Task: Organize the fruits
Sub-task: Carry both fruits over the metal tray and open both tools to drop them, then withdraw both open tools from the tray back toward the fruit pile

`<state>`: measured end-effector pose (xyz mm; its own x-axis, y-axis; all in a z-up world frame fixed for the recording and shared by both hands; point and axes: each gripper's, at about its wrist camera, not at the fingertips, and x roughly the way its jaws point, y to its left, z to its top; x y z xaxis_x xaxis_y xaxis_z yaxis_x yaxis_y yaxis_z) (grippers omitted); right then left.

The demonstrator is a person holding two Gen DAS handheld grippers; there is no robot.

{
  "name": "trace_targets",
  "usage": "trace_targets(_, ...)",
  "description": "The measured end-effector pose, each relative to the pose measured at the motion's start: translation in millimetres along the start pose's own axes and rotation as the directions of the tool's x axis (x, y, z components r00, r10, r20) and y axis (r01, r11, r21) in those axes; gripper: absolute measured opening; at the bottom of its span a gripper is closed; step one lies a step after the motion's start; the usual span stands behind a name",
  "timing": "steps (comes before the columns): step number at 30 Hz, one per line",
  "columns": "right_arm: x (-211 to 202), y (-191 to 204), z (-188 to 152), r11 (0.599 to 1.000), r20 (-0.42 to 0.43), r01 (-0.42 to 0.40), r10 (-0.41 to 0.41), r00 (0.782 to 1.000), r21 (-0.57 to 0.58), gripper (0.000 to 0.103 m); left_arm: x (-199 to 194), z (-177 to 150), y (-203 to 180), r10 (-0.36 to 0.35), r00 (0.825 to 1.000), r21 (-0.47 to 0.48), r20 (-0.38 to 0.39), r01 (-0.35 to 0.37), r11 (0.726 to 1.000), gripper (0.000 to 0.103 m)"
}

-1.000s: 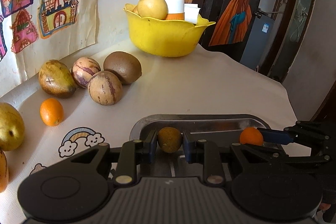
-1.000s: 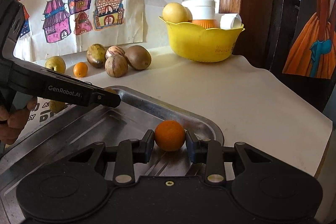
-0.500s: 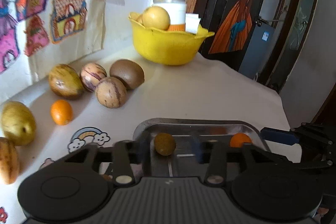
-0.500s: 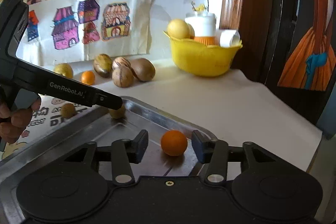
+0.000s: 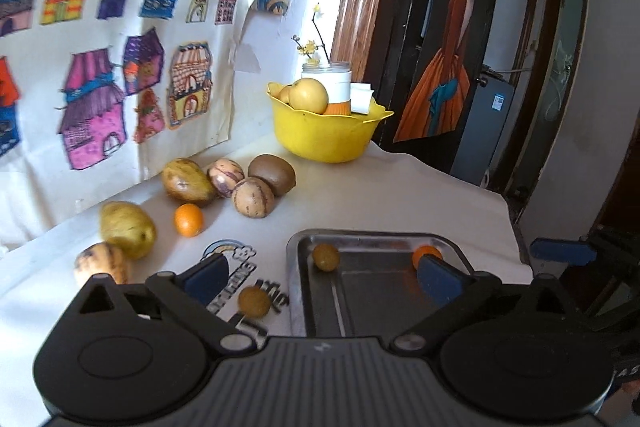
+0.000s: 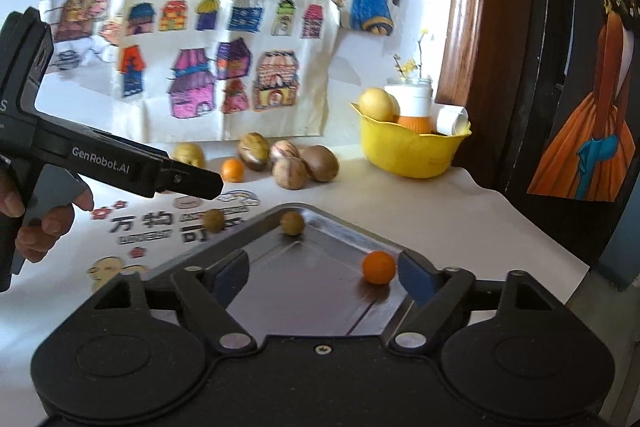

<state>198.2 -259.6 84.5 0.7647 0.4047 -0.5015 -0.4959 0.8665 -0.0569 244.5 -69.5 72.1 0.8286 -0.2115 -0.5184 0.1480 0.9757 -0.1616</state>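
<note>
Both grippers wide, holding nothing: left gripper point(image 5: 320, 277), right gripper point(image 6: 322, 273) over tray point(image 6: 320, 291); orange point(image 6: 379, 267) and brown fruit point(image 6: 291, 223) inside.

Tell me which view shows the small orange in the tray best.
The right wrist view. There the small orange lies whole and unobstructed on the metal tray, beside the open right gripper. In the left wrist view the orange is partly hidden behind one finger of the open left gripper.
</note>
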Motion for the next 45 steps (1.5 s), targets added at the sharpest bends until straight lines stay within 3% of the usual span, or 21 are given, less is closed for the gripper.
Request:
trace_targets(3, -21, 13, -3, 1.000, 0.004, -0.015, 0.015, 1.000, -0.002, 0.096, -22, -9, 4, 0.004, 1.000, -0.002, 0.008, -0.004, 1.000, 0.102)
trace_targets(8, -48, 28, -8, 0.998, -0.014, -0.052, 0.053, 0.999, 0.041, 0.102, -53, -25, 15, 0.015, 1.000, -0.012, 0.005, -0.015, 1.000, 0.103)
trace_targets(22, -87, 95, -29, 0.994, -0.130, -0.109, 0.106, 0.986, -0.013, 0.102, -107, -62, 40, 0.060, 0.997, -0.018, -0.058, -0.061, 0.998, 0.103)
trace_targets(33, -81, 127, -47, 0.984, -0.192, -0.151, 0.167, 0.967, 0.097, 0.102, -126, -90, 66, 0.072, 0.989, -0.025, -0.128, -0.076, 0.997, 0.103)
trace_targets(45, -43, 148, -21, 0.980, -0.204, -0.194, 0.200, 0.958, 0.052, 0.102, -126, -89, 115, 0.128, 0.982, -0.066, -0.140, -0.139, 0.988, 0.103)
